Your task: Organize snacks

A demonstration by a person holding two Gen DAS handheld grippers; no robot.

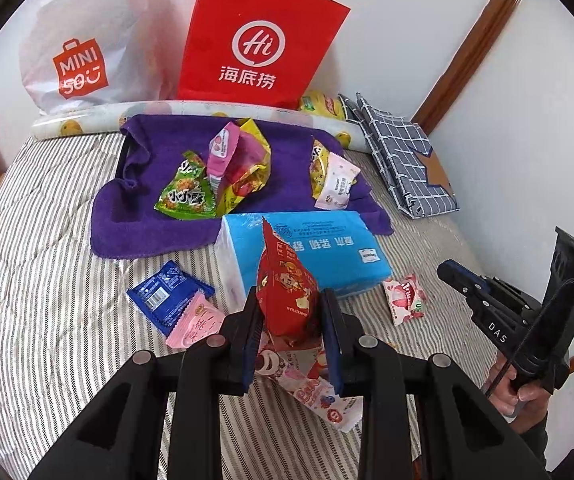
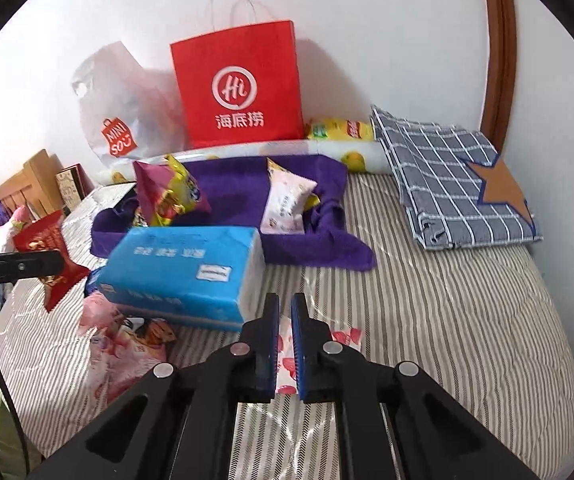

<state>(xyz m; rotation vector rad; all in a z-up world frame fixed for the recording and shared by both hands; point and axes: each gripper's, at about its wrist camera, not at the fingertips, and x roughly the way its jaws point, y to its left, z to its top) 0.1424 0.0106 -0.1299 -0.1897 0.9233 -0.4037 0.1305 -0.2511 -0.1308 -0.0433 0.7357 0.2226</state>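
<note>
Far left in the left wrist view: a white crinkled plastic shopping bag with an orange logo [image 1: 81, 52], leaning against the wall at the head of a striped grey-and-white quilted bed [image 1: 39, 248]. Beside it, upright, a red paper carrier bag with white string handles [image 1: 257, 40]. In front of both, a purple terry towel [image 1: 135, 216] spread on the bed, carrying a green crinkled snack packet [image 1: 185, 194], a pink and yellow packet pile [image 1: 239, 160] and, further right, a pale pink pillow-shaped packet [image 1: 337, 184].

Nearer, on the quilt: a blue foil sachet [image 1: 167, 296] overlapping a light pink flat sachet [image 1: 195, 326]. Next, a bright blue soft pack of tissues [image 1: 327, 248], its far edge on the towel.

Centre foreground: left hand-held gripper [image 1: 289, 312], closed on a red glossy snack pouch [image 1: 287, 292], held upright above the bed, pads pressed against both its sides. Beneath it, flat on the quilt, a pink printed wrapper [image 1: 311, 392].

Right of the tissues, a small strawberry-print white packet [image 1: 405, 298] lying on the quilt. In the right wrist view, right hand-held gripper [image 2: 285, 344] with pads narrowly apart astride that strawberry packet; cannot tell whether clamped. Far right, a folded blue-grey checked cloth with a brown star patch [image 2: 459, 184] by the wall.
</note>
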